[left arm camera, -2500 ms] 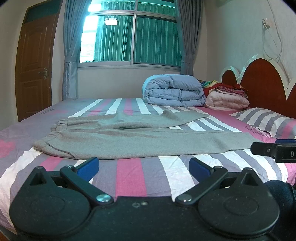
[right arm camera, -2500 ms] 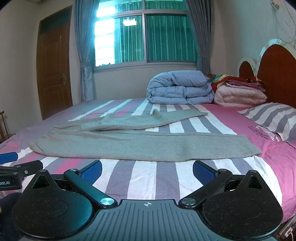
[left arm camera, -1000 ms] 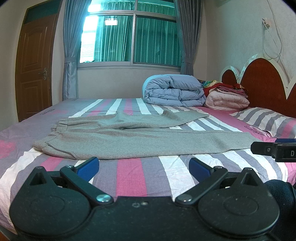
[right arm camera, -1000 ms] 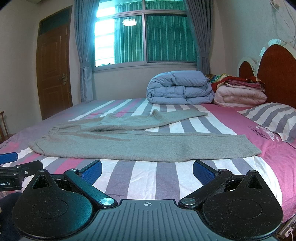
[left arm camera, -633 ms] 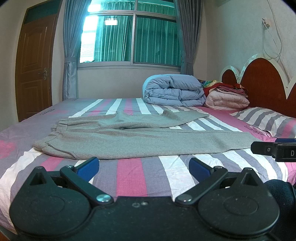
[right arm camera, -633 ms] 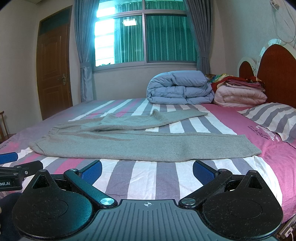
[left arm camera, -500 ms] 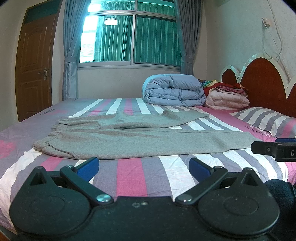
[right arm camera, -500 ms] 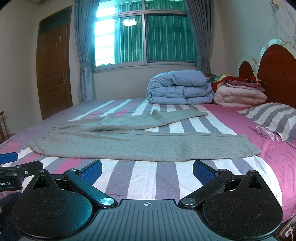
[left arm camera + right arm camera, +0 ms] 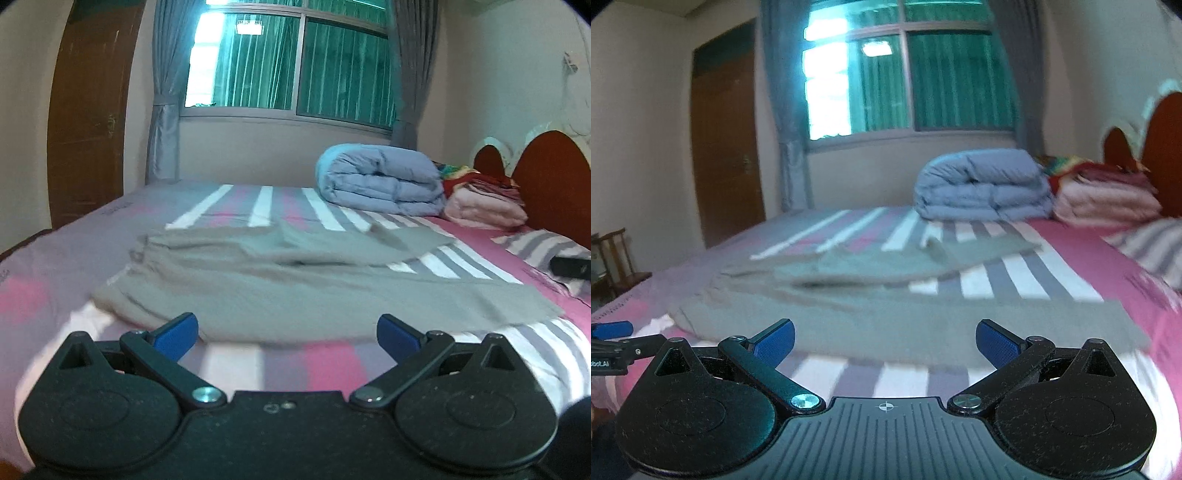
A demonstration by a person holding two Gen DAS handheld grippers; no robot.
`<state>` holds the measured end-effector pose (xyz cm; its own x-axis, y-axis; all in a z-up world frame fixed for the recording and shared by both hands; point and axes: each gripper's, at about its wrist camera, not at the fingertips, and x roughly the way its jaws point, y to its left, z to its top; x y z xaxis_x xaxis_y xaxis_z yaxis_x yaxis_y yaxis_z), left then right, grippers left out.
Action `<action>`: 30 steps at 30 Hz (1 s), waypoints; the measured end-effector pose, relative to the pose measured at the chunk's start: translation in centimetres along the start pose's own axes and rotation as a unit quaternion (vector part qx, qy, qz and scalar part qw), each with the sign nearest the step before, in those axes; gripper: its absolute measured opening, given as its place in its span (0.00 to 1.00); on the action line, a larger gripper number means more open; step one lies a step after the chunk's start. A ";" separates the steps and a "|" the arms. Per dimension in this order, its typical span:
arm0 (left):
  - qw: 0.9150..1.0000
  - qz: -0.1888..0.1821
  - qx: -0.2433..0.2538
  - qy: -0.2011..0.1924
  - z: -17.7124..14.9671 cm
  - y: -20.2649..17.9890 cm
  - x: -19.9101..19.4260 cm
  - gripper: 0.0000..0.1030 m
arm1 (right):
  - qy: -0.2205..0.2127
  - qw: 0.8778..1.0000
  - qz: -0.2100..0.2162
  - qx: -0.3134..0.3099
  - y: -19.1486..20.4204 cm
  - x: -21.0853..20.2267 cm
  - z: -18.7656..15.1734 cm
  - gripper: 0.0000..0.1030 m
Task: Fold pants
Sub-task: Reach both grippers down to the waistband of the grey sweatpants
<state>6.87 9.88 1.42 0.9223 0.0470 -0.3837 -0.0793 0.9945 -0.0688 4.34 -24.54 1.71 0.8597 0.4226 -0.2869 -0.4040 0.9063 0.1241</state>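
One pair of grey pants point(image 9: 295, 291) lies on one bed point(image 9: 332, 362). There are two grippers, one rolled blue quilt point(image 9: 380, 181), one window point(image 9: 295, 62) and one door point(image 9: 88, 122).

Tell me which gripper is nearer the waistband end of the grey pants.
Left. The left gripper hovers open nearer the waistband. The right gripper, also open, faces the pants farther toward the leg ends.

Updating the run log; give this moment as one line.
stage: approach | grey pants: flat on bed, unfolded | left gripper: open | right gripper: open
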 end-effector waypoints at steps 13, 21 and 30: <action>0.996 0.048 0.053 0.062 10.5 17.0 18.5 0.94 | 0.017 0.993 0.078 -0.081 1.3 21.9 10.8 1.00; 0.993 0.022 0.020 0.116 11.4 24.8 32.5 0.72 | 0.079 0.985 0.111 -0.104 1.8 42.0 11.8 0.81; 0.979 -0.029 0.065 0.189 11.2 27.0 41.2 0.62 | 0.122 0.971 0.152 -0.138 3.1 56.3 11.3 0.79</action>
<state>46.94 39.70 -5.94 0.7162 -0.0229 -0.6975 0.0396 0.9992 0.0079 55.04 2.12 -3.34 0.6007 0.6255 -0.4979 -0.7255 0.6882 -0.0107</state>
